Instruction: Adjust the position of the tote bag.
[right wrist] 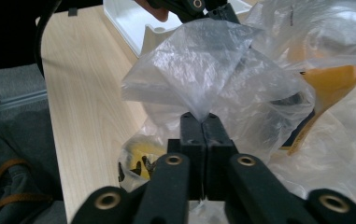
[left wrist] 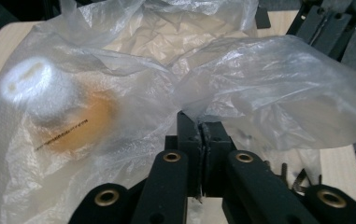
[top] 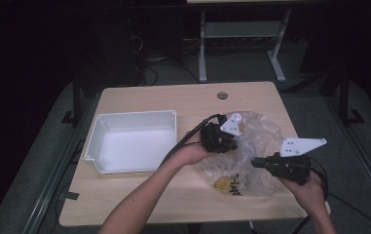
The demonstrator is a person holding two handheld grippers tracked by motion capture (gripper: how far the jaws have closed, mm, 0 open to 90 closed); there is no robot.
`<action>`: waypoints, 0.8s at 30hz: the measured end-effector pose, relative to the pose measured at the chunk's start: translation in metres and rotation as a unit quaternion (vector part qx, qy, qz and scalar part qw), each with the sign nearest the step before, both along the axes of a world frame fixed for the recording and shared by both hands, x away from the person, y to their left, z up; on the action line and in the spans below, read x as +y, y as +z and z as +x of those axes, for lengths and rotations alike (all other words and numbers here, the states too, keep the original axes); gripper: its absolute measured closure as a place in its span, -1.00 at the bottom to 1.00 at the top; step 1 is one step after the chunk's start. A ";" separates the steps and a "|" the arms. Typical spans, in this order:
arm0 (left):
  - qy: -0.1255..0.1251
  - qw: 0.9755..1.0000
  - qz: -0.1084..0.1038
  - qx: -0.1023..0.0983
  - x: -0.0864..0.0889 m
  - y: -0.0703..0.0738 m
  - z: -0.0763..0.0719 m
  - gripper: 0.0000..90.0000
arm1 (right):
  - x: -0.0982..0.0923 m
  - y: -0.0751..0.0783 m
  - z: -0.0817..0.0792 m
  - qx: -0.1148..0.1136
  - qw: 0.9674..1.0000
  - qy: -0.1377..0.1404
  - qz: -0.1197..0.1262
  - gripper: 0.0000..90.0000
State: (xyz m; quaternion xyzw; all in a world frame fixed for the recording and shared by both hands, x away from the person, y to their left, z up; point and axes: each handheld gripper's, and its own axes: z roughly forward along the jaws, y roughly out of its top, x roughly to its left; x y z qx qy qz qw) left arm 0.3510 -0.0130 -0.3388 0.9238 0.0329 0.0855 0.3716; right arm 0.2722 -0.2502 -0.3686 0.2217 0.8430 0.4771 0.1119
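The plastic bag (top: pixel 251 146) near the table's (top: pixel 139 195) right edge is pinched by both the left gripper (top: pixel 222 139) and right gripper (top: pixel 261 163), jaws clamped on film, so pulling apart to open it likely comes next

Crumpled clear plastic bag (left wrist: pixel 269 88): film veils a white-topped, orange-bodied object (left wrist: pixel 49 112) in left gripper view; outline blurred, dark print unreadable, identity uncertain. Right gripper view: a yellow shape (right wrist: pixel 140 156) low in the bag, partly hidden. White plastic tray (right wrist: pixel 138 21) cut off at top edge.
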 end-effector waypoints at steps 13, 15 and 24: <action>0.017 1.000 0.008 0.009 0.022 -0.009 0.007 1.00 | -0.027 0.005 0.001 0.014 1.000 -0.019 0.019 0.36; 0.020 1.000 0.010 0.012 0.025 -0.011 0.008 1.00 | -0.031 0.007 0.004 0.017 0.999 -0.026 0.017 0.28; 0.030 0.999 0.012 0.019 0.041 -0.015 0.012 1.00 | -0.055 0.020 0.031 0.025 0.998 -0.062 0.010 0.12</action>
